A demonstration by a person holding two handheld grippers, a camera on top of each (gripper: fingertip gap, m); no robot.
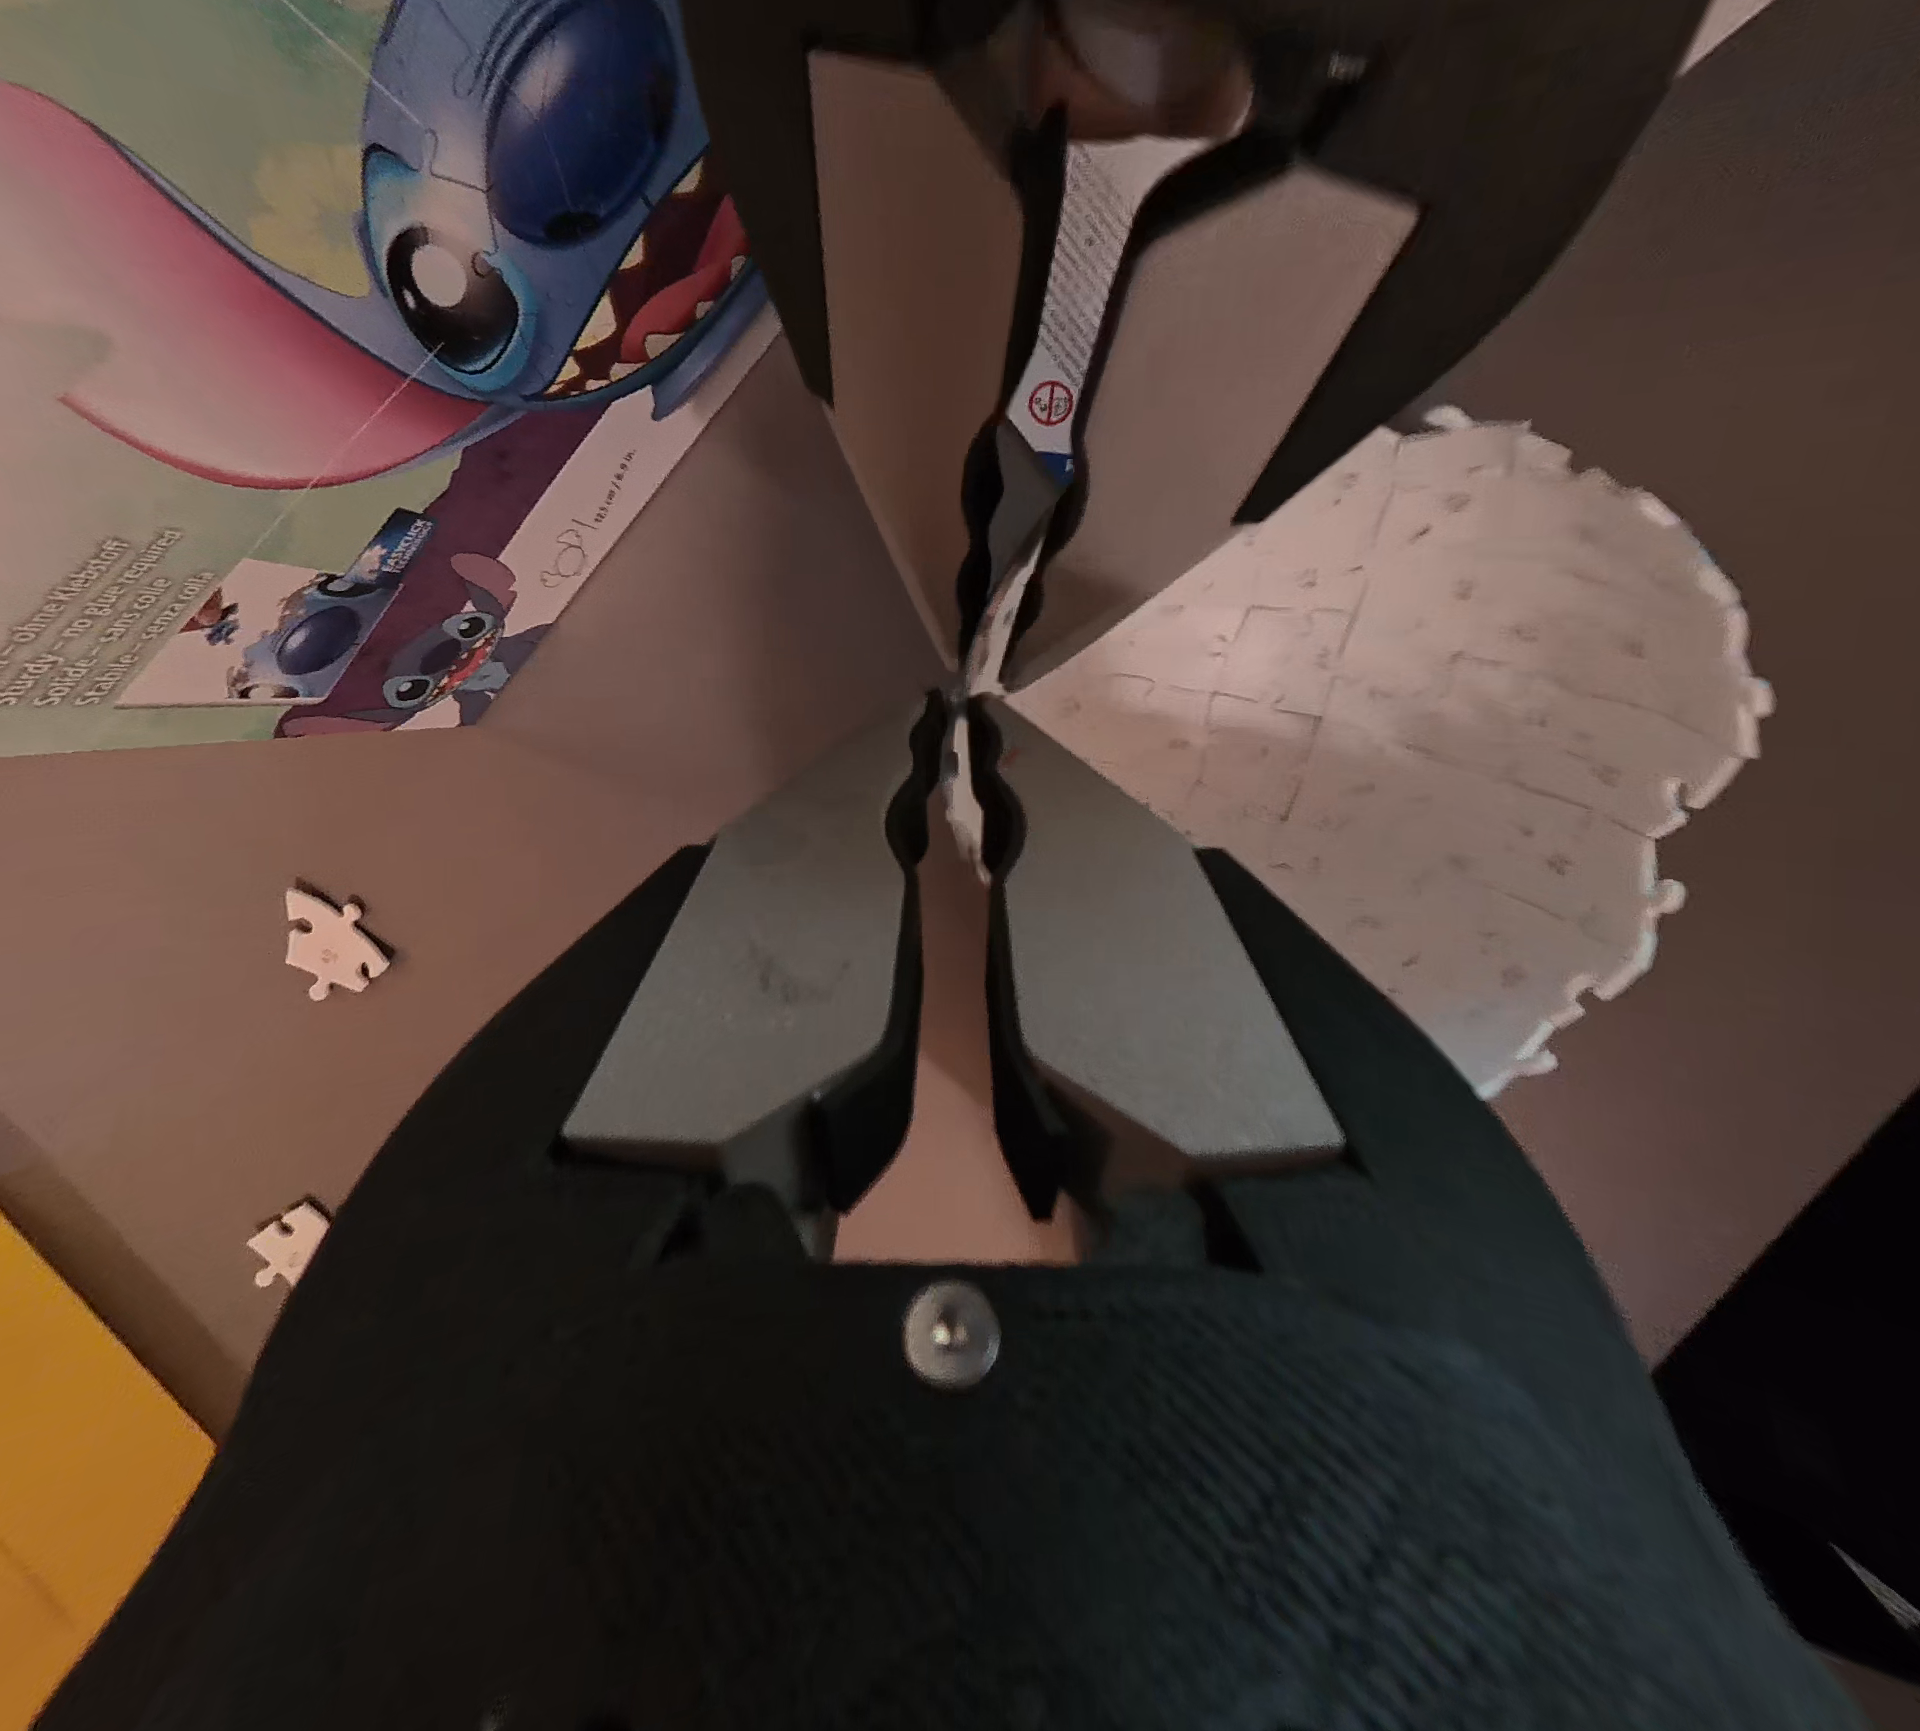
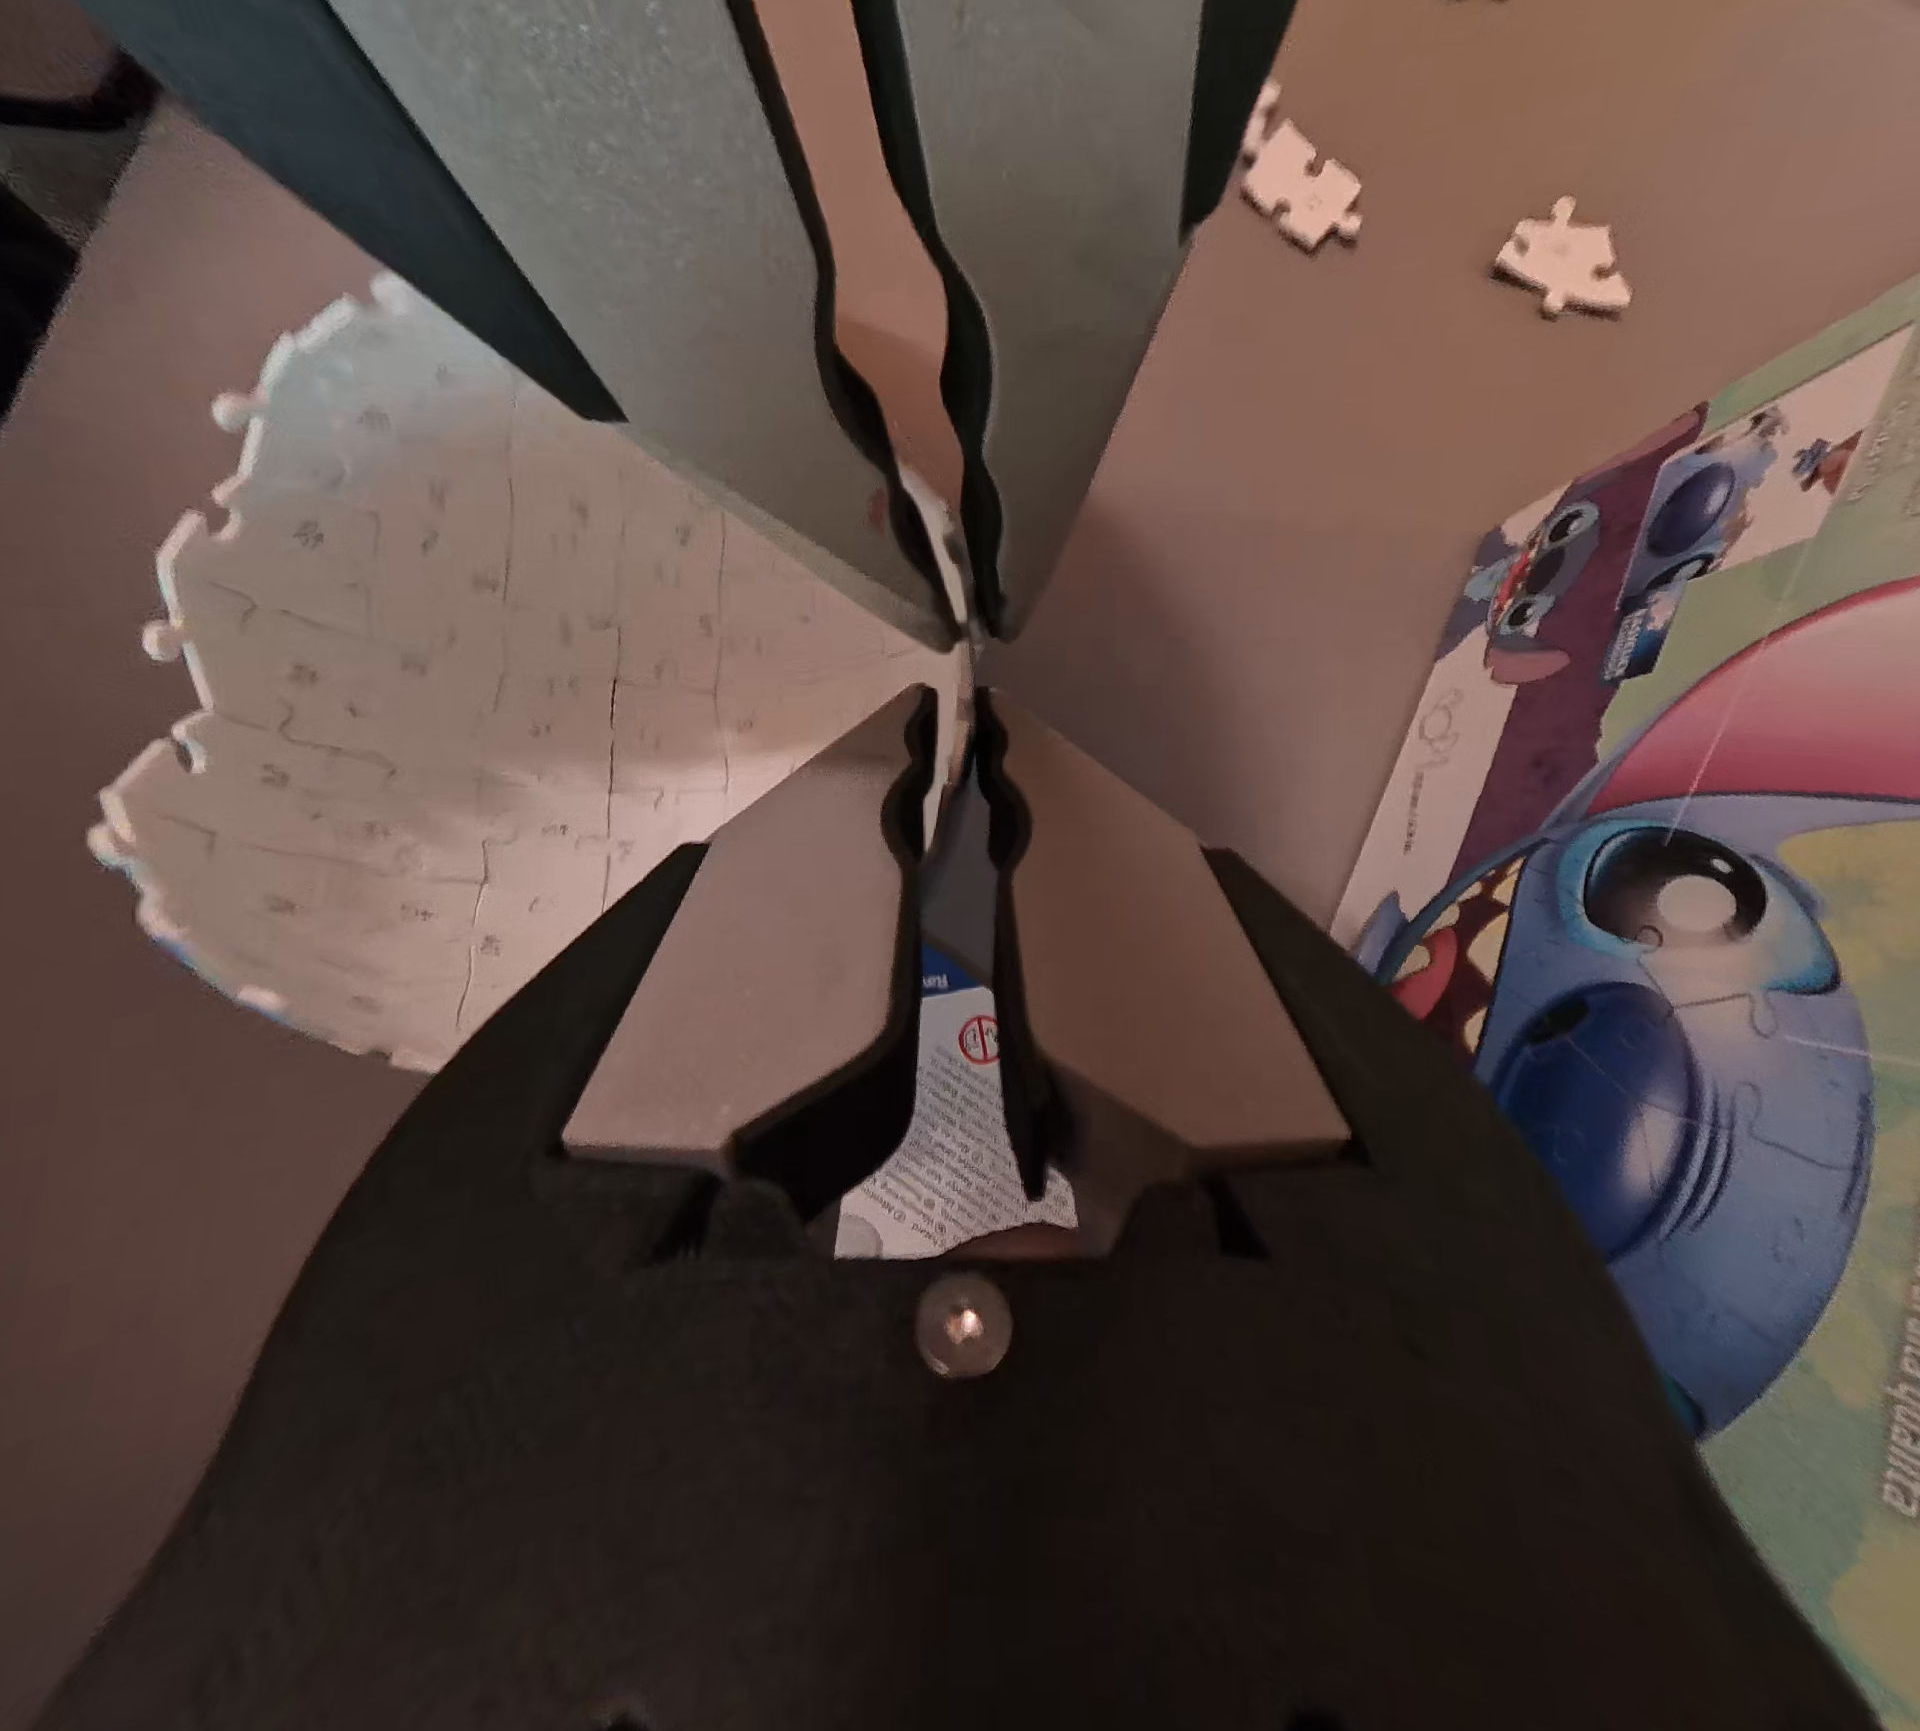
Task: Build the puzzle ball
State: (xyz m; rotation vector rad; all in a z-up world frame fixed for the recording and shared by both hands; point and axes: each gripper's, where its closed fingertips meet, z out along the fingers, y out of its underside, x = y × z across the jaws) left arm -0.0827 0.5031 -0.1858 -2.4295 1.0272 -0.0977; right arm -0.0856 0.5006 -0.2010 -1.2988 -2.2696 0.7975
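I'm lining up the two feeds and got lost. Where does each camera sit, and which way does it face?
Left wrist view: on the left gripper, looking down at the table; right gripper opposite.
Right wrist view: on the right gripper, facing the left gripper.
Shared: half-built puzzle ball, box, loose pieces.

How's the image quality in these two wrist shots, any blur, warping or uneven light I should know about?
Left wrist view: dim warm light, wide-angle bending at the edges, the puzzle box and the half-built ball shell soft with blur, the left gripper sharper. Right wrist view: similar dimness, the loose pieces smeared, a brighter patch on the shell, the right gripper dark and near.
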